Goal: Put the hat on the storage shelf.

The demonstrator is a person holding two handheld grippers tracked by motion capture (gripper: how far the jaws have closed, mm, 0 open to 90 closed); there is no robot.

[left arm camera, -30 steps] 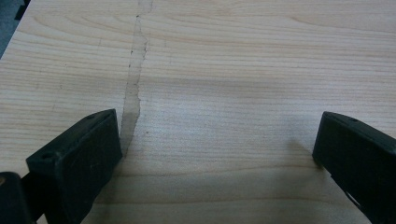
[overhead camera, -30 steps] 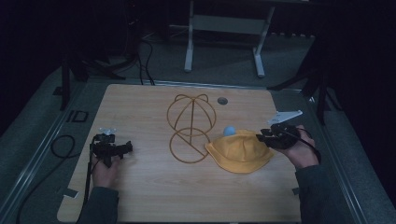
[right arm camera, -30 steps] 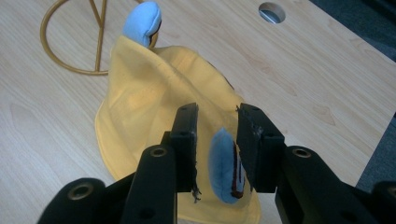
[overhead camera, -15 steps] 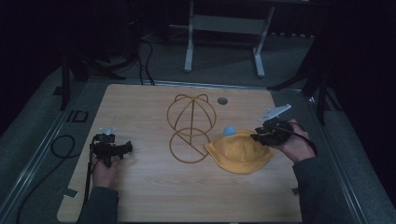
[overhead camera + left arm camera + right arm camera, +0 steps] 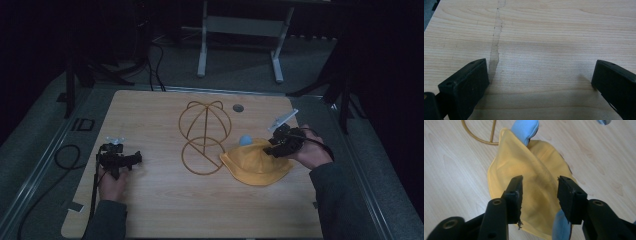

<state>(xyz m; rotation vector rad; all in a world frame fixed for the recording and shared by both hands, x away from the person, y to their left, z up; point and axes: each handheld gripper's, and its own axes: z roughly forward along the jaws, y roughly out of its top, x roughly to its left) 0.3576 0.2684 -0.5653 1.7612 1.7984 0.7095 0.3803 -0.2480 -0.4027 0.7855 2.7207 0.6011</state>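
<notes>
The right gripper [image 5: 539, 192] is hovering with its fingers [image 5: 515, 192] standing apart, straddling a raised fold of the yellow hat [image 5: 531, 182] without closing on it. In the high view this gripper [image 5: 280, 145] is sitting at the hat's [image 5: 252, 162] right edge, on the right side of the worktop [image 5: 165, 210]. A pale blue ear [image 5: 525, 128] is poking from the hat's far side, and another blue piece [image 5: 560, 227] is showing beside the right finger. The left gripper [image 5: 539, 80] is lying low over bare wood with its fingers [image 5: 466, 85] spread wide, holding nothing; it [image 5: 120, 160] is resting near the left edge. A gold wire hat stand [image 5: 204, 135] is standing mid-worktop, its base ring just left of the hat. A small grey disc [image 5: 238, 108] is lying toward the far edge. The worktop is pale wood with a faint streak [image 5: 496, 45]; the room beyond is dark, with a metal frame [image 5: 240, 35] and cables [image 5: 150, 55] on the floor.
</notes>
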